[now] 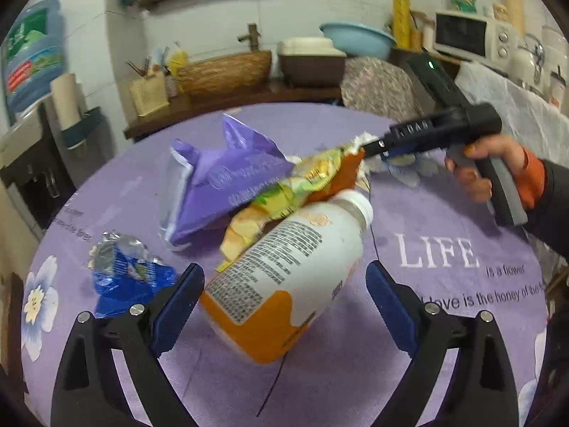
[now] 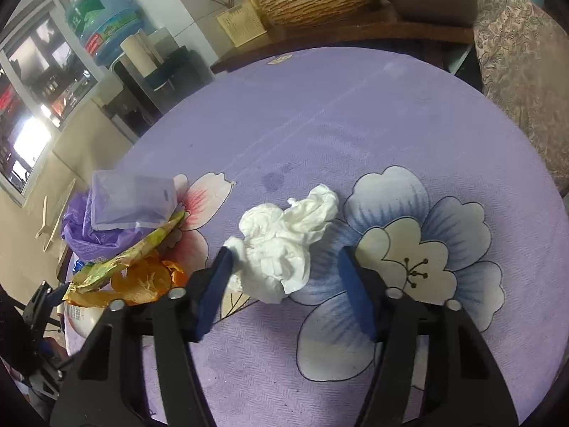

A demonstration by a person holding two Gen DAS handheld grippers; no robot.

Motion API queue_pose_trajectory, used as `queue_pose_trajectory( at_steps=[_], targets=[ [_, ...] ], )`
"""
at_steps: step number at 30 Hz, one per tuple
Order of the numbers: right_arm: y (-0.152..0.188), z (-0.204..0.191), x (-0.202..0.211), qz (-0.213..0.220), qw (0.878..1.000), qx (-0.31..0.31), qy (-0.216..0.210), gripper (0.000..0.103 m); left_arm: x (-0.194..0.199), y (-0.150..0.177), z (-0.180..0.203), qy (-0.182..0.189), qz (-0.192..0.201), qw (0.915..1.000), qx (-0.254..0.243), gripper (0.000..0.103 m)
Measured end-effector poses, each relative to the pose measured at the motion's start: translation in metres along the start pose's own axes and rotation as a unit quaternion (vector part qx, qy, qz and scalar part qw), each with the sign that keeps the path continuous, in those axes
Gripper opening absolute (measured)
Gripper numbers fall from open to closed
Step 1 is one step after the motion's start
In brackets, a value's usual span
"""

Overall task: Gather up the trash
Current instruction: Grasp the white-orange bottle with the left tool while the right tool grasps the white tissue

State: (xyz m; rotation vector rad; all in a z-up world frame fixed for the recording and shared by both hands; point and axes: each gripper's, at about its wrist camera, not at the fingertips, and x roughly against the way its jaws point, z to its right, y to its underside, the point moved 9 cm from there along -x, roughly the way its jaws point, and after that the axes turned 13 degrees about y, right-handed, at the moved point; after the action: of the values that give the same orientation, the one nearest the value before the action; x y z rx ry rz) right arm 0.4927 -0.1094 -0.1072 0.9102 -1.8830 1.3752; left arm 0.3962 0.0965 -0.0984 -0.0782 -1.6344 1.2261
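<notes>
My left claw [image 1: 284, 299] tilts down over the table [image 1: 444, 338], jaws wide apart. The white and orange bottle [image 1: 284, 277] lies between them; its side is at the left pad, the right pad is clear of it. At 12 o'clock beyond the bottle I see a yellow wrapper [image 1: 302, 185] and a purple bag [image 1: 227, 178]; a blue wrapper [image 1: 124, 277] is at 9 o'clock.

My right claw [image 2: 284, 284] also points down, jaws partly apart, around a crumpled white tissue [image 2: 284, 242]. The tissue touches the left pad only. Orange peel [image 2: 142, 281] lies at 9 o'clock.
</notes>
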Motion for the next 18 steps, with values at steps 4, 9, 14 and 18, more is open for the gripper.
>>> queue_pose_trajectory(
  at_steps=[4, 9, 14, 18],
  targets=[
    [0.0, -0.005, -0.001, -0.003, 1.0, -0.002, -0.013, 0.043, -0.001, 0.007, 0.011, -0.018, -0.014, 0.9994, -0.025, 0.092],
    [0.003, -0.011, 0.004, 0.008, 1.0, 0.019, -0.005, 0.034, 0.002, 0.016, 0.032, -0.033, -0.02, 0.9983, -0.044, 0.092],
    [0.009, -0.011, 0.018, 0.026, 0.999, 0.033, -0.001, 0.027, -0.014, 0.022, 0.045, -0.038, -0.064, 0.995, -0.066, 0.083],
    [0.016, -0.006, 0.032, 0.038, 0.998, 0.045, 0.001, 0.027, -0.026, 0.019, 0.034, -0.056, -0.078, 0.9945, -0.042, 0.07]
  ],
)
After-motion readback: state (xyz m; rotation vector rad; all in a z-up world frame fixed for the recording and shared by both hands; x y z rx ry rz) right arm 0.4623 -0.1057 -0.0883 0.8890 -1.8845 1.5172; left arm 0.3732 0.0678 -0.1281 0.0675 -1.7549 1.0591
